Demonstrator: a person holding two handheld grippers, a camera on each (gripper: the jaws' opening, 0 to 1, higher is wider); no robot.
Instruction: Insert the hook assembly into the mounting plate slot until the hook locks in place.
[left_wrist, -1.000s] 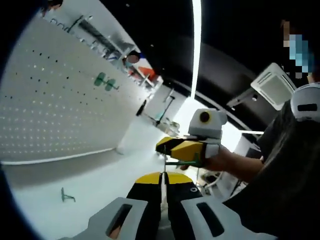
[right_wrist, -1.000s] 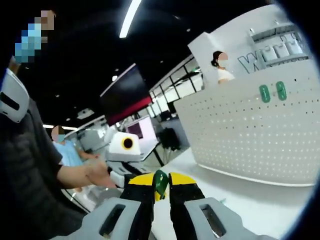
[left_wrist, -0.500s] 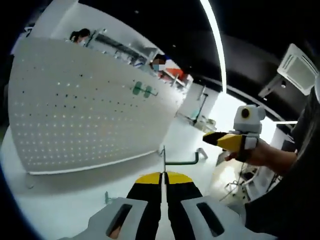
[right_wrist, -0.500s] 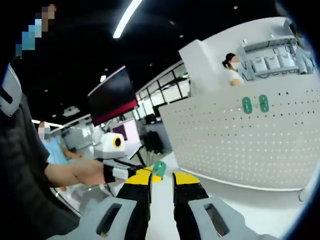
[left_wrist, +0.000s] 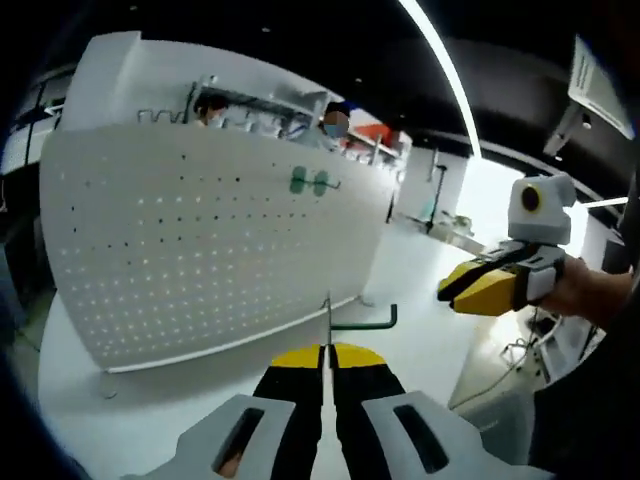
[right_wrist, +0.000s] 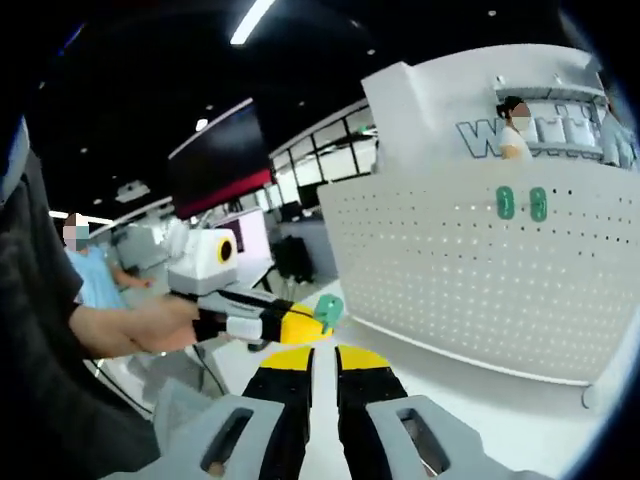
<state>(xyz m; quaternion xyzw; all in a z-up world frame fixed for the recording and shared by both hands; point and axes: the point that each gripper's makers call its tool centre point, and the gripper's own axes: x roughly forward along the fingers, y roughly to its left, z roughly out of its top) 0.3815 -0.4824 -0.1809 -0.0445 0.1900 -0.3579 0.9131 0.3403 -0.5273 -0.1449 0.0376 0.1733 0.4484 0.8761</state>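
While the left gripper (left_wrist: 323, 352) pinches the thin green hook (left_wrist: 352, 320) between jaws pressed together, the hook's stem stands straight up from the jaw tips and its arm bends off toward 3 o'clock, in open air short of the pegboard. The white pegboard (left_wrist: 200, 250) spreads from 9 to 12 o'clock in the left gripper view, its lower edge standing on the white tabletop (left_wrist: 180, 400), with two green mounting plates (left_wrist: 309, 182) high on it near 12 o'clock, well apart from the hook. The right gripper (left_wrist: 447, 292) hangs at 3 o'clock, free space between it and the board. In the right gripper view its own jaws (right_wrist: 322, 352) stand almost together on nothing, and the left gripper (right_wrist: 318, 318) carries a green piece (right_wrist: 328, 309) just above them.
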